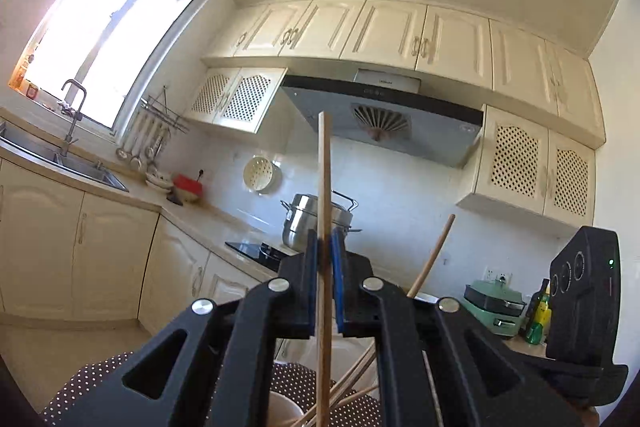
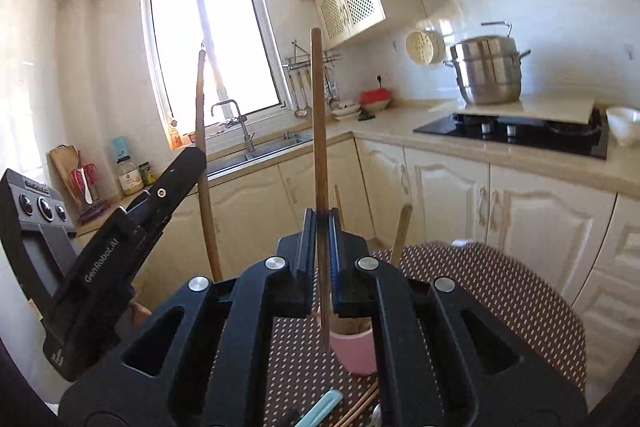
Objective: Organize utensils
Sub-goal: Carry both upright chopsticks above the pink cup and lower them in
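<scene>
An upright wooden chopstick (image 1: 324,195) is clamped between the closed jaws of the left gripper (image 1: 325,251). A second chopstick (image 2: 318,131) is pinched upright by the right gripper (image 2: 322,231), above a pink cup (image 2: 354,351) on the dotted tabletop (image 2: 500,291).

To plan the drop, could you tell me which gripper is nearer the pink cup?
Right. The right gripper holds its chopstick directly above the pink cup; the left gripper is off to its left.

Pink cup (image 2: 354,351) partly hidden behind right gripper (image 2: 322,223)
</scene>
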`<state>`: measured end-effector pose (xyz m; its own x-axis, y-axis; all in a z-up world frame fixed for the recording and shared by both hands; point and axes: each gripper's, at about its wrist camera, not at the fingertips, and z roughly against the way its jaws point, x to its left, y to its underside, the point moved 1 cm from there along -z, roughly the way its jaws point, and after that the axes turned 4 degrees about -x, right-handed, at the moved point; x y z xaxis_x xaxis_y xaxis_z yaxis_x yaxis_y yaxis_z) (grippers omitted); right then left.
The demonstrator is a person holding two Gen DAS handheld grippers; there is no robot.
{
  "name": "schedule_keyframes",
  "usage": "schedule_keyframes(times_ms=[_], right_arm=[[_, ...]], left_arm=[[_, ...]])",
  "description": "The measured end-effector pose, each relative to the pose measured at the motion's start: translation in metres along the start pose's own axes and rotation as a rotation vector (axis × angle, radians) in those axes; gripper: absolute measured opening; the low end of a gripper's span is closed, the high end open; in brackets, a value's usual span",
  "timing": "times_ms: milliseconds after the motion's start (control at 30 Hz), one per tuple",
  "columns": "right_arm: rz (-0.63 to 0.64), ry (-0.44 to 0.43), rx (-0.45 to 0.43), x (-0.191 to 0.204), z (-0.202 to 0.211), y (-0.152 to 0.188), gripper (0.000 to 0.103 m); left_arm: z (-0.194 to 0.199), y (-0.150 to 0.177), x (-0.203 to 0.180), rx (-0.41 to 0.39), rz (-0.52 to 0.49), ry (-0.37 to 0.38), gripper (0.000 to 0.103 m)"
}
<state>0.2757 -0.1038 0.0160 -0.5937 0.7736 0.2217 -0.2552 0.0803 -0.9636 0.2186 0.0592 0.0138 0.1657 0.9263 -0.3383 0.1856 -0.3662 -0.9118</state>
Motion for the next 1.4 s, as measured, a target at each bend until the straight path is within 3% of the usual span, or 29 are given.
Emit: schedule_keyframes(times_ms=[200, 467, 867, 1233, 1400], right_arm=[[0.034, 0.021, -0.003, -0.003, -0.021, -0.008, 0.007], [0.029, 0.021, 0.056, -0.019, -0.041, 0.009, 0.007], [0.01, 0.064, 0.025, -0.033, -0.044, 0.021, 0.007], [0.002, 0.091, 0.018, -0.037, -0.041, 0.027, 0.007], [0.004, 0.11, 0.025, -0.04, -0.044, 0.032, 0.007]], left_arm=[[-0.016, 0.011, -0.001, -0.083, -0.024, -0.082, 0.007], [-0.044, 0.037, -0.009, -0.083, -0.093, -0.142, 0.007], [-0.063, 0.064, -0.005, -0.016, -0.105, -0.141, 0.007], [-0.064, 0.065, -0.003, -0.051, -0.11, -0.157, 0.007], [-0.065, 0.072, -0.011, -0.066, -0.173, -0.169, 0.007]])
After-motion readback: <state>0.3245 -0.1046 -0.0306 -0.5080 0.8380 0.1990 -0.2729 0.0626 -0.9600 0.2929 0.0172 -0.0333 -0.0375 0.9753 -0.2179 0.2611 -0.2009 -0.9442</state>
